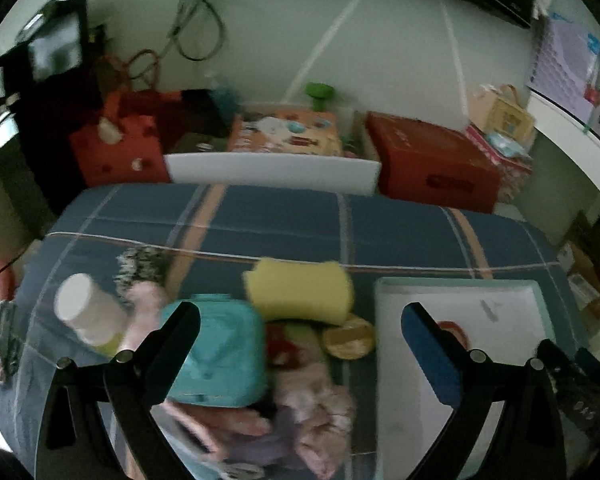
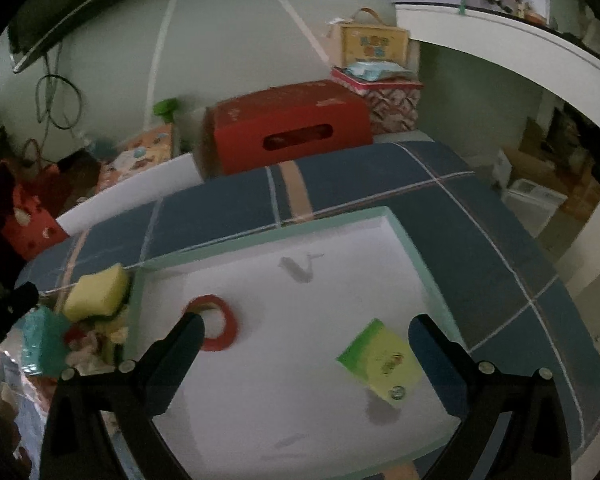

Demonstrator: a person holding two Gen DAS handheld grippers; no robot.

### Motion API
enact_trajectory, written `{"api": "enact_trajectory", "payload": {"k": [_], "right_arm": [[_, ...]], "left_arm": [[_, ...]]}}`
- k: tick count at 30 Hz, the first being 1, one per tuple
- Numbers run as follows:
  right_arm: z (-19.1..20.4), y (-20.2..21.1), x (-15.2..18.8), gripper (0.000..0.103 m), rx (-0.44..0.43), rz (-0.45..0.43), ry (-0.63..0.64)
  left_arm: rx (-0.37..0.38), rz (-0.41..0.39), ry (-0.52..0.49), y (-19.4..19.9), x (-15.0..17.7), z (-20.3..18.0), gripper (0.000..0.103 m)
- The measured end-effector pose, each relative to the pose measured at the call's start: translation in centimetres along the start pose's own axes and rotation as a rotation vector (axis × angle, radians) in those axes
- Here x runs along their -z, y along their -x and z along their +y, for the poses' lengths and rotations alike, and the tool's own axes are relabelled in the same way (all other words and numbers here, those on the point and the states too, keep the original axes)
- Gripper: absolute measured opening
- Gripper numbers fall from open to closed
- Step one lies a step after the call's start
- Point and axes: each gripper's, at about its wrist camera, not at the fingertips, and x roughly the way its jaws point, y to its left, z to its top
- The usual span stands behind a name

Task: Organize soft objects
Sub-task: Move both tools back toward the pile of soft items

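Both grippers were spread wide and held nothing. The left gripper (image 1: 300,340) hovered over a pile on the blue plaid cover (image 1: 260,216): a yellow sponge (image 1: 300,292), its long axis parallel to the cover's far edge, a teal pouch (image 1: 220,352) and pink cloth (image 1: 316,412). The right gripper (image 2: 306,344) hovered over the white tray (image 2: 404,236), which held a red ring (image 2: 226,320) and a tilted green-yellow sponge (image 2: 380,356).
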Motion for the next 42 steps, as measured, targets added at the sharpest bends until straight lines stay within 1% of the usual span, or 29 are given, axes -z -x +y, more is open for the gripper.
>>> {"api": "enact_trajectory", "payload": {"k": [4,7,9,11,15,20,26,30,33,37,42], "right_arm": [[1.9,0.1,0.2,0.103,-0.039,-0.002,0.037],[3.3,0.2,0.4,0.103,-0.053,-0.006,0.072],[4.4,0.4,0.6,0.103,-0.054,-0.025,0.105],[5.4,0.5,0.8,0.103,-0.059,-0.027,0.127],[7.4,0.7,1.1,0.103,-0.112,-0.022,0.143],[10.5,1.4,1.5,0.103,-0.130,-0.034,0.201],[13.6,2.1,2.3,0.103,-0.245,-0.027,0.211],[16.1,2.1,3.3,0.103,-0.301,-0.005,0.254],[17.7,1.9,4.2,0.103,-0.333,0.025,0.276],[19.4,1.5,5.9,0.103,-0.378,0.072,0.313],[21.6,1.1,7.9,0.103,-0.382,0.111,0.382]], "left_arm": [[-0.055,-0.015,0.033,0.7,0.4,2.5,0.101],[-0.101,-0.021,0.041,1.3,0.7,4.1,0.101],[-0.127,-0.029,0.059,1.8,0.9,5.5,0.101],[-0.140,-0.029,0.074,2.0,1.2,6.5,0.101],[-0.173,-0.042,0.108,2.8,2.0,9.0,0.101],[-0.181,-0.027,0.194,3.4,3.2,12.5,0.101],[-0.234,-0.031,0.251,4.2,4.1,15.9,0.101],[-0.238,-0.031,0.293,4.6,4.7,17.5,0.101],[-0.227,-0.009,0.308,4.4,5.4,18.2,0.101],[-0.200,0.051,0.329,3.3,6.7,18.7,0.101],[-0.151,0.112,0.372,2.2,7.7,19.6,0.101]]}}
